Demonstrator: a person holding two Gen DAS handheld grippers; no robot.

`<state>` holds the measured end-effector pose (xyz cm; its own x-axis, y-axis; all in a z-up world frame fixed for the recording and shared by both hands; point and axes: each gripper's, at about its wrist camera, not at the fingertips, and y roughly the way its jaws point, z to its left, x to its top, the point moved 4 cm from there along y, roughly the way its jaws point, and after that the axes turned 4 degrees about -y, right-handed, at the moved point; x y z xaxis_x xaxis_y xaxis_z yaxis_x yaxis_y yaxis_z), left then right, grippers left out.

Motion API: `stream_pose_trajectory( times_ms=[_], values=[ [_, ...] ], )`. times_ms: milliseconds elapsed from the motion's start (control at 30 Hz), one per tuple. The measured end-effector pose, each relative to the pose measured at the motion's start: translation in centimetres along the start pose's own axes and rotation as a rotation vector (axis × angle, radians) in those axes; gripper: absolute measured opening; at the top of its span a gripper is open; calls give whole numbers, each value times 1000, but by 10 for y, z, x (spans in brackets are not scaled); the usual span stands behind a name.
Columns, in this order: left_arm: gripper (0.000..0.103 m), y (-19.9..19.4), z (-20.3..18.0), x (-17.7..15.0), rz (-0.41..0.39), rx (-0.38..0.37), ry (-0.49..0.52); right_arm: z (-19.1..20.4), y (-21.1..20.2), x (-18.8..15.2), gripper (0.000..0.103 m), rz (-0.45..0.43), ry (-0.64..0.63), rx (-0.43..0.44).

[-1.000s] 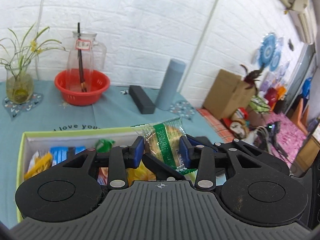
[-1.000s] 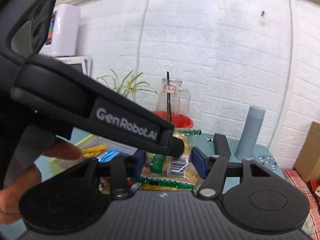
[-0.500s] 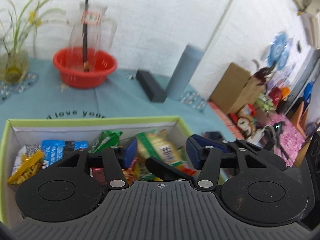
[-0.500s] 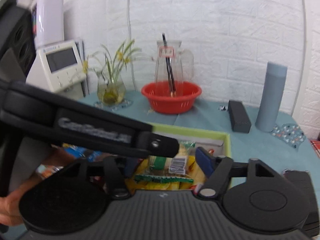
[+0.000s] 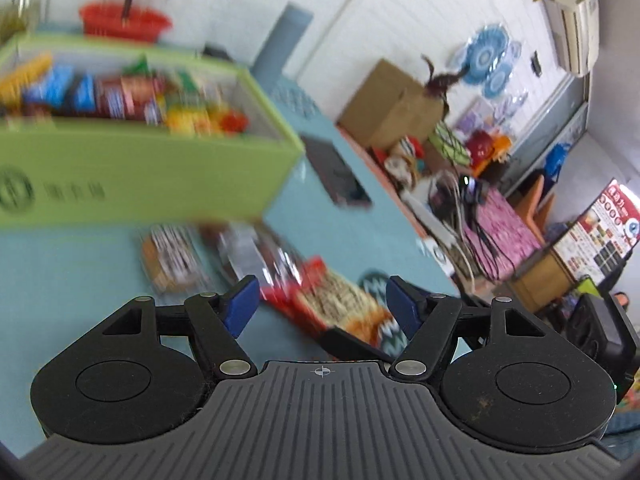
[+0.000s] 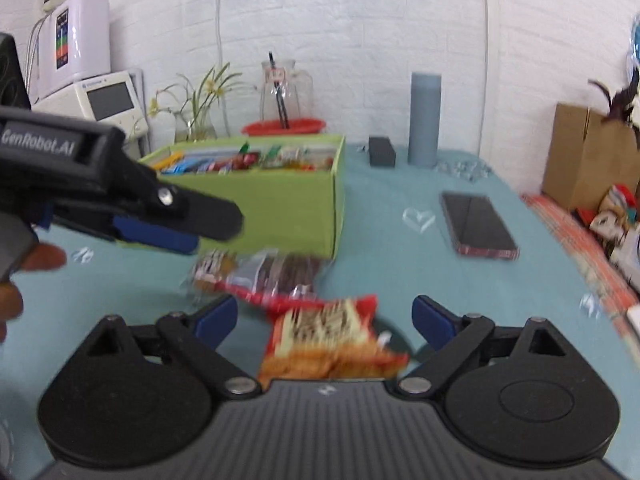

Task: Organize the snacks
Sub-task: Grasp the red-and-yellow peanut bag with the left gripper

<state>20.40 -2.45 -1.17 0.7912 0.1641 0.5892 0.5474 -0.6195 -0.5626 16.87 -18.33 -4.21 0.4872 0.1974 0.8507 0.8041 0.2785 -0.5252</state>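
Note:
The green snack box [image 6: 280, 200] stands on the teal tablecloth, holding several packets. In front of it lie three loose snacks: a brown-and-white packet [image 6: 212, 272], a clear packet of dark biscuits [image 6: 280, 272] and a red-orange packet [image 6: 332, 340]. My right gripper [image 6: 324, 320] hovers over the red-orange packet. Its jaws are opening wide and the pads are clear of it. My left gripper [image 5: 322, 304] is also opening, above the same red-orange packet [image 5: 336, 304], with nothing pressed between its pads. It shows in the right wrist view as the left gripper [image 6: 192, 232], just left of the box front.
A black phone [image 6: 476, 224] lies to the right of the box. Behind stand a grey cylinder [image 6: 426, 120], a small black case [image 6: 382, 152], a red basin [image 6: 284, 126] with a glass jug, and a plant vase [image 6: 196, 120]. A cardboard box [image 6: 588, 152] sits beyond the table's right edge.
Both grippers let go of their biscuit packets over the green box. They then pulled back and sank toward the loose snacks in front of it, jaws spreading.

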Motion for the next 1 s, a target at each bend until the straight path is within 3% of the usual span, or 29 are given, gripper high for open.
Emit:
stream_pose_trajectory(
  times_ms=[100,200,267,467,633,800,867,933,1000],
  values=[
    [45,23,-8,-9,74,3,-5,3,11,-3,93,12,-25,8],
    [42,40,-10,-8,97,70,33,7,22,-6,94,35,-47,23],
    [31,46,-6,-12,125,104,31,11,19,-10,91,48,-72,24],
    [18,24,1,-32,108,121,31,38,-10,-23,85,20,-55,75],
    [19,-6,11,-60,87,165,30,72,-26,-38,86,19,-82,103],
    [21,-26,15,-71,84,124,-1,80,-42,-46,86,20,-48,142],
    [28,-35,14,-62,41,121,12,76,-48,-42,87,3,-25,120],
    [47,-36,12,-48,-2,136,24,72,-49,-37,89,-11,-11,100],
    [50,-27,9,-38,8,127,51,69,-45,-34,89,-7,-8,87]
  ],
)
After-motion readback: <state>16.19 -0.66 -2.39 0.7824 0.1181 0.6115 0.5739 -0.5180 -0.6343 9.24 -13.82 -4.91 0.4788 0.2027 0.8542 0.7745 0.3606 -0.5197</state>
